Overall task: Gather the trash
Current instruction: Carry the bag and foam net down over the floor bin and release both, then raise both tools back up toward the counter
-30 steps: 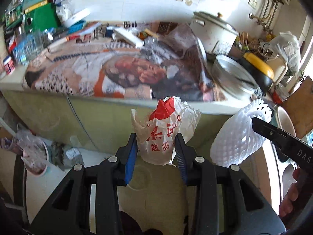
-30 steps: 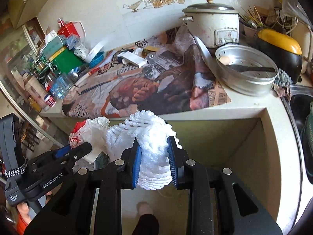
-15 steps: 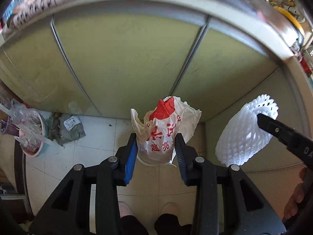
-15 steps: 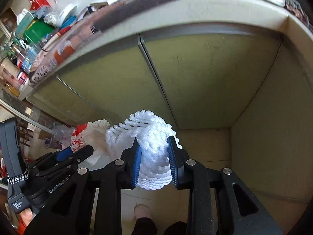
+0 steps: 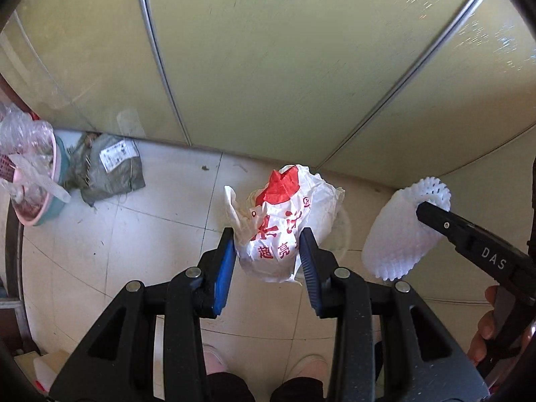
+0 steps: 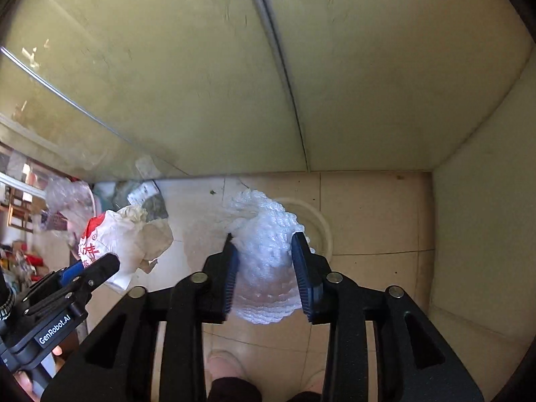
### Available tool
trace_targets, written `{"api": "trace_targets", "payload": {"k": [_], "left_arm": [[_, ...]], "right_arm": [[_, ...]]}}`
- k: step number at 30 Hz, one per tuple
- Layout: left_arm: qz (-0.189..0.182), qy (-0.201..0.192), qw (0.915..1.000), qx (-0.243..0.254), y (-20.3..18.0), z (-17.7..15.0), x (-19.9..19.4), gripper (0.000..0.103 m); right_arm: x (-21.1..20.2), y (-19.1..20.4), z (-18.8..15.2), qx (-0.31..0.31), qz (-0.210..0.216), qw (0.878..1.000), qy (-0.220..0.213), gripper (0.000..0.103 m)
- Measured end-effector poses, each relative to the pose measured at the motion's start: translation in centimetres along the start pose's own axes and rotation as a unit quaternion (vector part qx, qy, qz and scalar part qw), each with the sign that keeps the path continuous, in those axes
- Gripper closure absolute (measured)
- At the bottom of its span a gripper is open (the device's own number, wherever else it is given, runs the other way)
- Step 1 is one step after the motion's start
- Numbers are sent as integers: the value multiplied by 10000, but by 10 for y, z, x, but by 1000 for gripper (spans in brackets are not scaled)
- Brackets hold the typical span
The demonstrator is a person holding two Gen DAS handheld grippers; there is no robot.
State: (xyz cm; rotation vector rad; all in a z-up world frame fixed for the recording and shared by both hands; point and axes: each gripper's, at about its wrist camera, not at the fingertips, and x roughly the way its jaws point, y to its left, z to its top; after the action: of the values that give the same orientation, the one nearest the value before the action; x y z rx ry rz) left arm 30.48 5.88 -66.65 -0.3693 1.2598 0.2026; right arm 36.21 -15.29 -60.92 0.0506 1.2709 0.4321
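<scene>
While my left gripper (image 5: 266, 259) clamps the crumpled white plastic bag with red printing (image 5: 284, 224) between its blue pads, my right gripper (image 6: 264, 268) carries the white foam fruit net (image 6: 264, 254), and its jaws have just been opening around it. The net sits between the right pads, blurred; whether they press on it at this instant I cannot tell. Both grippers point steeply down at the floor, side by side, the right one's net just beside the left one's bag.

What the coming move turns on, as I judge it, lies straight below the right jaws: a faint pale round rim (image 6: 318, 227) shows on the tiles directly beyond the net, perhaps a bin or basin, though I cannot make it out for certain. The net's long axis runs along my fingers, so it should fall clear. My right hand is the nearer to that rim; the left bag hangs to its left and would follow.

Beneath is a pale tiled floor (image 5: 110, 254), against yellow-green cabinet doors (image 5: 268, 60). Away to the left a grey labelled parcel (image 5: 107, 171) lies beside a pink basin stuffed with clear plastic (image 5: 30, 181). The person's shoes (image 5: 305, 368) stand at the bottom edge.
</scene>
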Motion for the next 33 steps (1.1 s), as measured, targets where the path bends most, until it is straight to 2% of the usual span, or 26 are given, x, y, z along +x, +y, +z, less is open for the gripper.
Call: {"api": "trace_targets", "payload": {"k": [4,9,13,16,21,27,33], "left_arm": [[-4,45,10000,40,-1,-4,22,66],[-17,73,9998,193,-18,-3,38,65],[-160,173,9994,272,-34,1,50,62],[-187,295,9986,388,-51,2,58,51],[-213,493,9973,496,-61,3,65,44],[-139,441,9973,578,-63,4,39,44],[-136,144,9975,685,-62,20,-37,44]], "right_arm": [[12,-5,0,-37,-67,9999,128,57],[11,-21,-2,-69,134,9998,157,55],[8,-27,2,-137,42,9999,79,53],[1,-29,2,-167,-126,9998,-13,53],[-11,-39,2,-74,-139,9998,-77,52],[-35,-34,4,-9,-203,9997,-151,52],[-84,-15,14,-63,-222,9994,-251,52]]}}
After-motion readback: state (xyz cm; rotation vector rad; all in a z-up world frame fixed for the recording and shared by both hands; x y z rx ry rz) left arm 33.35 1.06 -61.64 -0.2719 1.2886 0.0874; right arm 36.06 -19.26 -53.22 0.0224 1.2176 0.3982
